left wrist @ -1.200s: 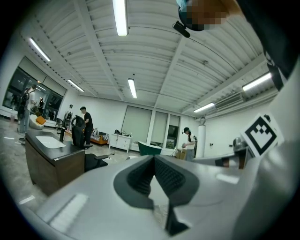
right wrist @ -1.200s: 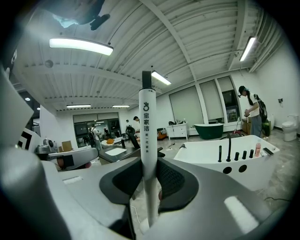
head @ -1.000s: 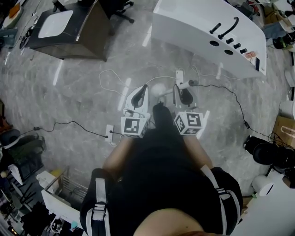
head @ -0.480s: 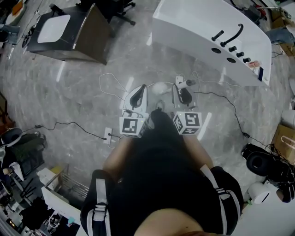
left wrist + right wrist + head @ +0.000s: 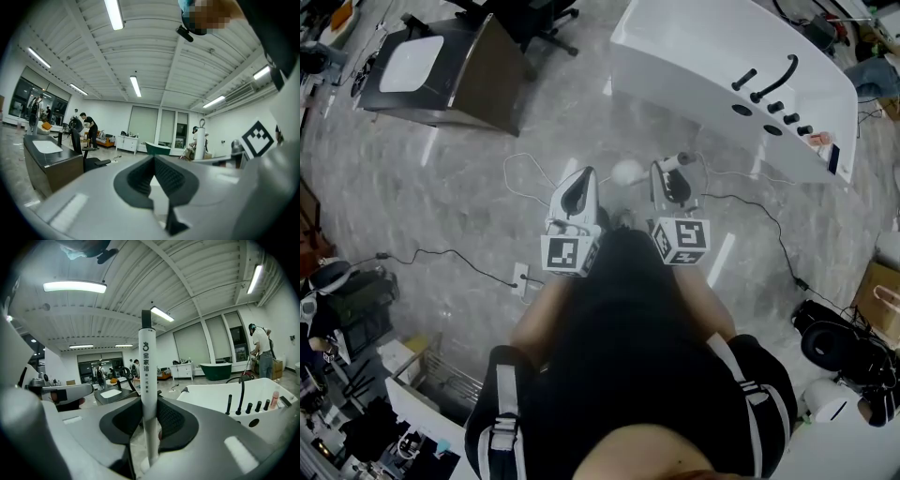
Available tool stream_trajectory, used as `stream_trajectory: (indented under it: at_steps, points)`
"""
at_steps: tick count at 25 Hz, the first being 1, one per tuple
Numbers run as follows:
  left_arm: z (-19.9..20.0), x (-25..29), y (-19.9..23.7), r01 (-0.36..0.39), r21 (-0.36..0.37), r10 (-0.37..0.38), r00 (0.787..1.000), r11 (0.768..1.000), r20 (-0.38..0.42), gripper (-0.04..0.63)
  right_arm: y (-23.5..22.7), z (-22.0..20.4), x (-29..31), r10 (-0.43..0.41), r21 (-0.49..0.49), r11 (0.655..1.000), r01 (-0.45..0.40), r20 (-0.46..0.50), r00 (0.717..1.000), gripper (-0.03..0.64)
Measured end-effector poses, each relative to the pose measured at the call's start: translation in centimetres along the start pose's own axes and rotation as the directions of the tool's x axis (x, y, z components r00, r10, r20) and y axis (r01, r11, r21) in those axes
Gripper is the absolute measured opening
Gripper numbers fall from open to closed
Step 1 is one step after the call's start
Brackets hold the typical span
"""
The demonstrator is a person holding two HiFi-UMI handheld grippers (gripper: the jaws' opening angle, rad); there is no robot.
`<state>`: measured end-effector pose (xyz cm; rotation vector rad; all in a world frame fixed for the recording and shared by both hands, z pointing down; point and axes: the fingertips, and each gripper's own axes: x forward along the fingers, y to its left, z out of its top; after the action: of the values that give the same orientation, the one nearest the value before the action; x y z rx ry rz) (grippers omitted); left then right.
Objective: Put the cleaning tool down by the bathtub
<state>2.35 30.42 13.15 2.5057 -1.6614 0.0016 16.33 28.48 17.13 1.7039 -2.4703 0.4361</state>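
The cleaning tool is a white stick handle with dark print. It stands upright between the right gripper's black pads (image 5: 174, 420) in the right gripper view, handle (image 5: 147, 366). My right gripper (image 5: 673, 183) is shut on it, and a short white end of the handle (image 5: 681, 160) pokes out ahead. The white bathtub (image 5: 712, 75) stands on the floor just ahead and to the right, bathtub (image 5: 220, 401). My left gripper (image 5: 577, 190) is level with the right one, shut and holding nothing, left gripper (image 5: 153, 158).
Cables and a white power strip (image 5: 522, 276) trail over the grey marble floor. A dark cabinet with a white basin (image 5: 441, 66) stands far left. Black taps (image 5: 773, 70) sit on the tub's rim. A pale round blur (image 5: 625, 172) shows between the grippers.
Both grippers have moved forward, closer to the bathtub, with the handle still held in the right one. The floor cables have slid back toward the person's body.
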Motion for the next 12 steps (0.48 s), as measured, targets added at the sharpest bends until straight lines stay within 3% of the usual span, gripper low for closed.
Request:
stream_trajectory:
  at_steps: [12]
  points:
    - [-0.7, 7.1, 2.8, 0.042, -0.012, -0.042, 0.999, 0.999, 0.014, 0.006, -1.6, 1.0, 6.1, -0.018, -0.011, 1.0, 0.018, -0.005, 1.0, 0.097]
